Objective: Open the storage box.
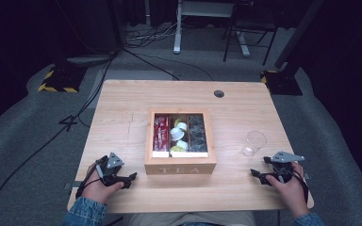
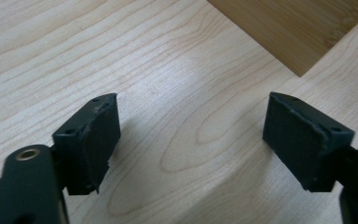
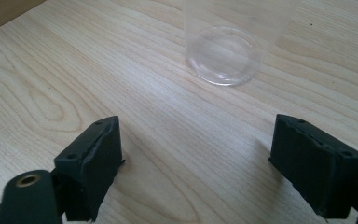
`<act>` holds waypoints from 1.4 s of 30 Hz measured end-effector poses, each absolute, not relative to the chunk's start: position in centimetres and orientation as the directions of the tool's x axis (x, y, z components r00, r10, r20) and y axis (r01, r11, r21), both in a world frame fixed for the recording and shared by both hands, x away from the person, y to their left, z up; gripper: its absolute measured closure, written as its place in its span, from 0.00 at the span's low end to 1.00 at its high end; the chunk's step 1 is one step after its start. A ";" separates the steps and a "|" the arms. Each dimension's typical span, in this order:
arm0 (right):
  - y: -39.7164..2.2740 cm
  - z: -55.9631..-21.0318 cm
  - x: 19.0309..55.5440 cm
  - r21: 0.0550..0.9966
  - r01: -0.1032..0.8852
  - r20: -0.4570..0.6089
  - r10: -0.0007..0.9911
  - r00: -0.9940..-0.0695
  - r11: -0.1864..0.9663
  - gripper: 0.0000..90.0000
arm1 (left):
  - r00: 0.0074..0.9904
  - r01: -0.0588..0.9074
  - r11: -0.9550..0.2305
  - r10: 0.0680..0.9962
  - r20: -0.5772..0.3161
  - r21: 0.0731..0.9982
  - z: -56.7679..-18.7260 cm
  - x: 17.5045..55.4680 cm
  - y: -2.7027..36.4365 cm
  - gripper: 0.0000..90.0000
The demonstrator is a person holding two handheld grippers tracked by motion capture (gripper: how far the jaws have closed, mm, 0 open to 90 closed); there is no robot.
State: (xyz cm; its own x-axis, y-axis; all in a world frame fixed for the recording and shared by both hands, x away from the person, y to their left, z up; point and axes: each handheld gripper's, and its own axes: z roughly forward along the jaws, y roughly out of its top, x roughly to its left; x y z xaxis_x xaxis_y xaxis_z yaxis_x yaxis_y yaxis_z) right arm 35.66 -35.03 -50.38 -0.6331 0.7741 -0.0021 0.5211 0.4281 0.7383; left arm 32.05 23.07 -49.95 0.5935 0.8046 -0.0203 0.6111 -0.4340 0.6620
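A wooden tea box [image 1: 180, 165] marked TEA stands in the middle of the table, its three compartments holding red packets, white and yellow pods, and dark packets. To its right stands a clear plastic cup [image 1: 254, 143], upright and empty. My left gripper [image 1: 131, 179] rests low over the table left of the box, open, with bare wood between its jaws; a corner of the box [image 2: 298, 28] lies just ahead of my left gripper [image 2: 191, 135]. At the table's right, below the cup, my right gripper [image 1: 256, 175] is open, and the cup [image 3: 223, 51] stands ahead of my right gripper [image 3: 196, 163].
The light wooden table [image 1: 122, 122] has a round cable hole [image 1: 219, 93] at the back. Beyond it are grey floor, cables, stand bases with yellow-black tape [image 1: 56, 82] and a desk frame [image 1: 176, 28]. The table's front edge is close to both hands.
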 end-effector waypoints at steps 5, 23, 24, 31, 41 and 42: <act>-35.0 -50.4 35.7 0.738 0.521 -0.002 0.774 -0.633 0.428 0.18 | 0.580 0.622 -0.415 0.814 -0.034 0.664 -49.0 32.0 23.1 0.30; -35.0 -50.4 35.7 0.739 0.521 -0.001 0.774 -0.633 0.427 0.18 | 0.579 0.578 -0.369 0.814 -0.047 0.728 -43.5 31.5 23.2 0.37; -35.0 -50.4 35.7 0.738 0.521 -0.002 0.774 -0.633 0.428 0.18 | 0.586 0.575 -0.361 0.808 -0.062 0.734 -43.3 31.5 23.1 0.35; -35.0 -50.4 35.7 0.738 0.521 -0.004 0.776 -0.631 0.428 0.18 | 0.633 0.540 -0.356 0.769 -0.090 0.763 -42.4 31.4 21.3 0.33; -35.0 -50.4 35.6 0.739 0.521 -0.007 0.777 -0.630 0.428 0.18 | 0.678 0.483 -0.391 0.733 -0.052 0.784 -43.8 31.4 18.3 0.32; -35.0 -50.4 35.6 0.739 0.521 -0.007 0.777 -0.630 0.428 0.18 | 0.678 0.483 -0.391 0.733 -0.052 0.784 -43.8 31.4 18.3 0.32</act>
State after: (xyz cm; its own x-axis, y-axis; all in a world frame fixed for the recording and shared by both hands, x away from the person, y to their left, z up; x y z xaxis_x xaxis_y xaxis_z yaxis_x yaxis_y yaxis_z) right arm 35.63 -34.98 -50.39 -0.6297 0.7768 -0.0065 0.5207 0.4283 0.7386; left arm 31.36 18.29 -43.85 0.6781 0.7331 -0.0520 0.4826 -0.3907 0.7839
